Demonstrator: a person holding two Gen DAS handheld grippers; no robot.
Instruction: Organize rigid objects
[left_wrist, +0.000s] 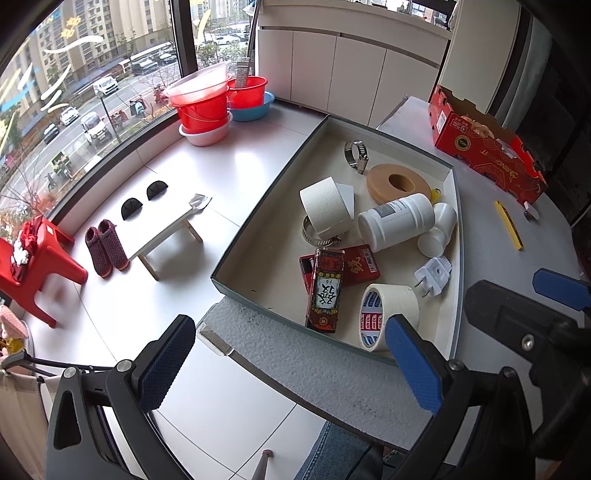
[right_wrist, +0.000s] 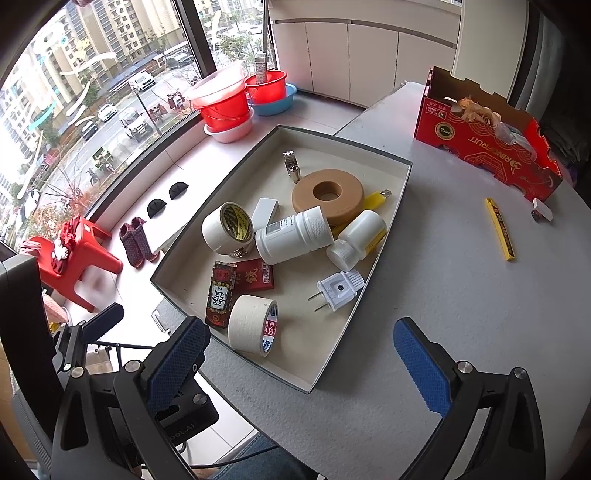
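A shallow cream tray (left_wrist: 258, 236) (right_wrist: 369, 295) on the grey table holds a heap of rigid items: masking tape (left_wrist: 388, 317) (right_wrist: 253, 325), a white plug (left_wrist: 434, 275) (right_wrist: 340, 290), two white bottles (left_wrist: 397, 219) (right_wrist: 295, 236), a tan ring (left_wrist: 397, 182) (right_wrist: 327, 195), red card boxes (left_wrist: 327, 291) (right_wrist: 221, 293) and hose clamps (left_wrist: 356, 153). A yellow utility knife (left_wrist: 509, 229) (right_wrist: 499, 229) lies on the table right of the tray. My left gripper (left_wrist: 291, 363) hangs open over the tray's near edge. My right gripper (right_wrist: 301, 367) is open above the tray's near corner.
A red cardboard box (left_wrist: 484, 146) (right_wrist: 487, 147) stands at the table's back right, with a small white piece (right_wrist: 542, 214) near it. On the floor to the left are stacked basins (left_wrist: 205, 107), slippers (left_wrist: 105, 247), a small white stool (left_wrist: 166, 232) and a red stool (left_wrist: 40, 266).
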